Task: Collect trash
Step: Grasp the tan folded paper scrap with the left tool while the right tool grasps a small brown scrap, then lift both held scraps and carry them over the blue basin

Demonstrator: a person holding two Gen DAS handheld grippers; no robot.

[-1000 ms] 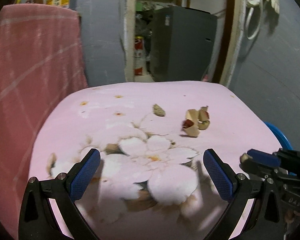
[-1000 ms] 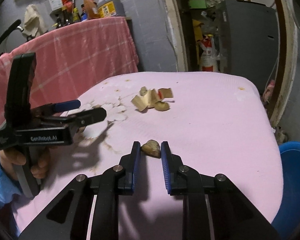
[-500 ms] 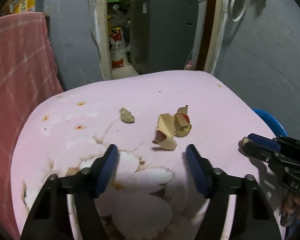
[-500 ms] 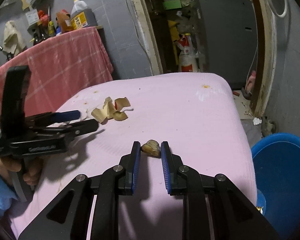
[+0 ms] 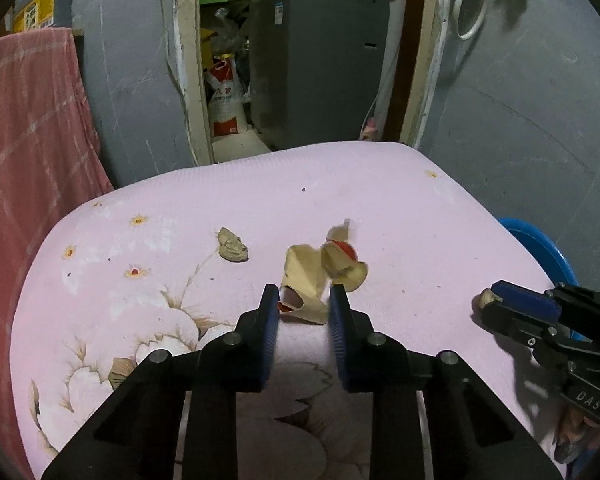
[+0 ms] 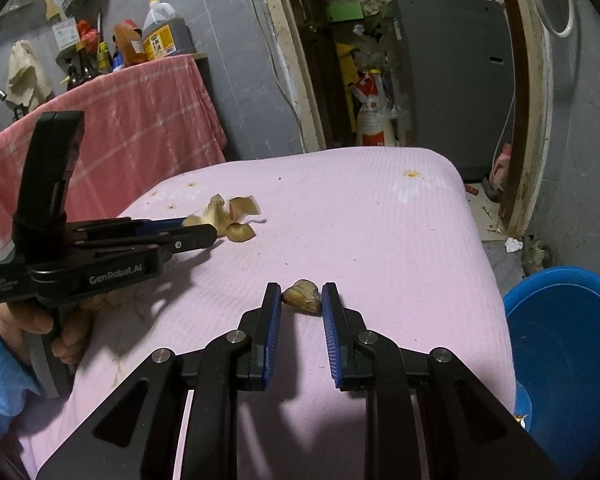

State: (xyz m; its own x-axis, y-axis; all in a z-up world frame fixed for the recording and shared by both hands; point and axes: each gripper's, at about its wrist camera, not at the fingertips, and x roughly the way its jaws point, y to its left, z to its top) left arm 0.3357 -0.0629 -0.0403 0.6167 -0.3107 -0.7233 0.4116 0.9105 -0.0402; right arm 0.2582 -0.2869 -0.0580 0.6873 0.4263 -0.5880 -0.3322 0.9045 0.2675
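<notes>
The left tongs [image 5: 303, 305] reach down over the pink flowered cloth of the counter [image 5: 400, 208], and their blue pads are drawing together around the near end of a curled tan wrapper with red patches [image 5: 304, 276]. The wrapper sits between the pads and seems to touch both, though whether they are pressing it yet is hard to say; the rest of the curl lies on the cloth just beyond the tips. In the right wrist view the same left tongs [image 6: 198, 229] come in from the left, held in a person's hand [image 6: 66, 330] with a blue sleeve behind it, their tips right at the wrapper [image 6: 232, 220].

The right tongs [image 6: 301, 300] are pressed in as far as they go on a small, crinkled brown scrap [image 6: 302, 300], which is pinched between the blue pads just over the cloth. From the left wrist view these right tongs [image 5: 486, 299] show at the right edge of the counter, with a pale bit of that scrap [image 5: 485, 298] peeping out at the tips.

A third piece, a small crumpled beige scrap [image 5: 232, 245], lies loose on the cloth, left of the wrapper and apart from it.

A blue tub [image 6: 568, 344] stands on the floor beside the right edge of the counter (only its rim shows from the left wrist view). Behind the counter a pink checked cloth [image 6: 140, 120] hangs over a stand that carries bottles [image 6: 164, 36], and through the doorway stands a grey appliance [image 5: 320, 64] with a printed sack [image 5: 224, 104] next to it.
</notes>
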